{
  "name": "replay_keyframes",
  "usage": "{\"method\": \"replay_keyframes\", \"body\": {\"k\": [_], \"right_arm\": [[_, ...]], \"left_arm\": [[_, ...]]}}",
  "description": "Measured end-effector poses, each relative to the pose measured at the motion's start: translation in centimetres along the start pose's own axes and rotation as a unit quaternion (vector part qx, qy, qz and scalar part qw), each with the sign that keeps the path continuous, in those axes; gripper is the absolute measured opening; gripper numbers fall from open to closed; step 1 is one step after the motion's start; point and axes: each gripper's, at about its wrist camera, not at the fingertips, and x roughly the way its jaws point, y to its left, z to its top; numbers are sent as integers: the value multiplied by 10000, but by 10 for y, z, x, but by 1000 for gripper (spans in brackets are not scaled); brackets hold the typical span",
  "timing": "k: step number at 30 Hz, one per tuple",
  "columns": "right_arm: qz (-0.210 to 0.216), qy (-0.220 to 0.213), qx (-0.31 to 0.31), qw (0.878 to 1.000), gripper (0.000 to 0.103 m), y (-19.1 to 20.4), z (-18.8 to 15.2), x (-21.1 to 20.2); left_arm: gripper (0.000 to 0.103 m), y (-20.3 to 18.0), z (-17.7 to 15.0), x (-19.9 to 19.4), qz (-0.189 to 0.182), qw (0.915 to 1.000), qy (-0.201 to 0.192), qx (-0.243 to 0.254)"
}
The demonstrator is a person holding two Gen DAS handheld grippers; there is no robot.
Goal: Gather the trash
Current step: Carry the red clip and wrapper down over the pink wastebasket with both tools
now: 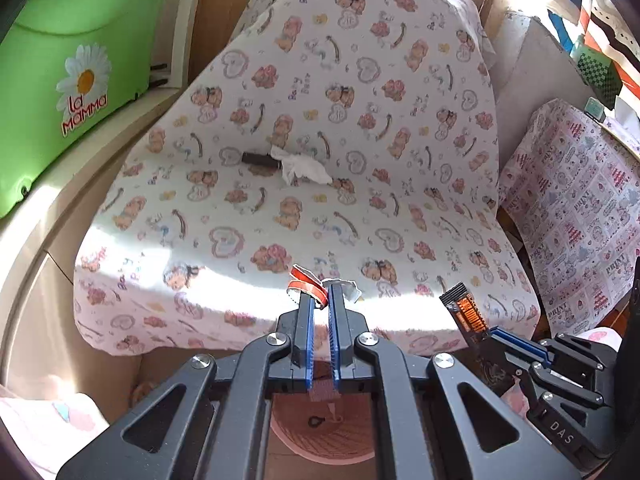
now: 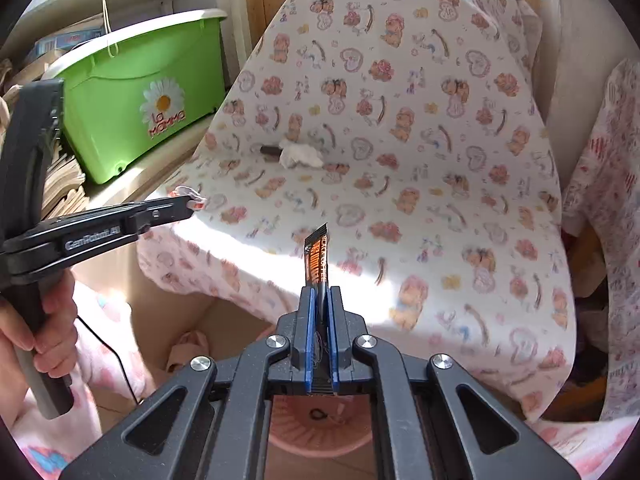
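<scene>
My left gripper (image 1: 320,294) is shut on a red and white wrapper (image 1: 306,285) that sticks out past its tips, over the front edge of a cushioned seat. From the right wrist view the same left gripper (image 2: 192,201) shows at the left with the wrapper (image 2: 188,194) at its tip. My right gripper (image 2: 320,294) is shut on a black and orange coffee sachet (image 2: 316,260), which stands upright; it also appears as the sachet (image 1: 466,312) low on the right. Farther back on the seat lie a crumpled white tissue (image 1: 300,166) and a small dark wrapper (image 1: 260,159) touching it.
The seat wears a white cover printed with bears (image 1: 360,120). A pink basket (image 2: 318,420) sits below both grippers. A green tub (image 1: 72,80) with a daisy stands on a shelf at left. Another printed cover (image 1: 580,208) hangs at right. A hand (image 2: 48,336) holds the left gripper's handle.
</scene>
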Motion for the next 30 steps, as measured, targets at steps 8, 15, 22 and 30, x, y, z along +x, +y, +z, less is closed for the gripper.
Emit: {"method": "replay_keyframes", "body": {"k": [8,15,22,30], "right_arm": [[-79,763,-107,9970,7,9,-28,29],[-180,1356,-241,9903,7,9,-49,64],[-317,1954,237,9799,7,-8,-66,101],[-604,2606,499,9623,7,-25,-88,152]], "left_arm": [[6,-11,-34,39,232,9928,1168,92],[6,5,-52,69,191,9841,1738,-309],[6,12,-63,103,113,9717,2330,-366],[7,2,-85,139,194,9565,2909,-122]]}}
